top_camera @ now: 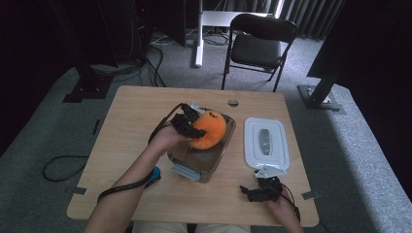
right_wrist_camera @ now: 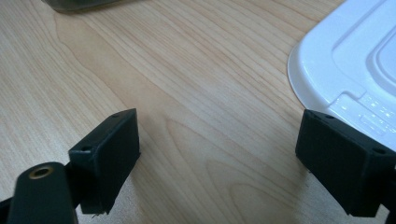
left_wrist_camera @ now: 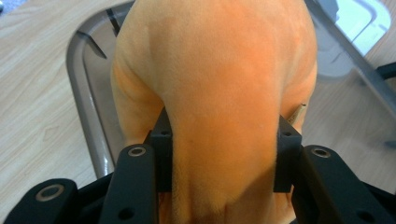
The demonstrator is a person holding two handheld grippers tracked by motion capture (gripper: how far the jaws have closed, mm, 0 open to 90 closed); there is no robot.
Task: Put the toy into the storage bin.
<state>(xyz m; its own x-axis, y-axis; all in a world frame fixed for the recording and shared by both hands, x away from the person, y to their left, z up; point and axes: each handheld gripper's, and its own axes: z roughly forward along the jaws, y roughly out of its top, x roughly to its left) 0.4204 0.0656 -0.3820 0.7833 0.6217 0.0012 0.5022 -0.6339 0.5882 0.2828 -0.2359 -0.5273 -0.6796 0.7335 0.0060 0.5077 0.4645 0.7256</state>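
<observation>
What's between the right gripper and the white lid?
Nothing: bare wooden table separates the right gripper from the white lid, seen in the right gripper view; its open jaws hold nothing.

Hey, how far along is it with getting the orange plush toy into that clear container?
Done: the white lid is off and lies on the table beside the clear container. In hand: the left gripper has the orange plush toy between its fingers, over the container's opening. Left: letting the toy go inside and putting the lid on. The right gripper rests open near the lid, holding nothing.
</observation>
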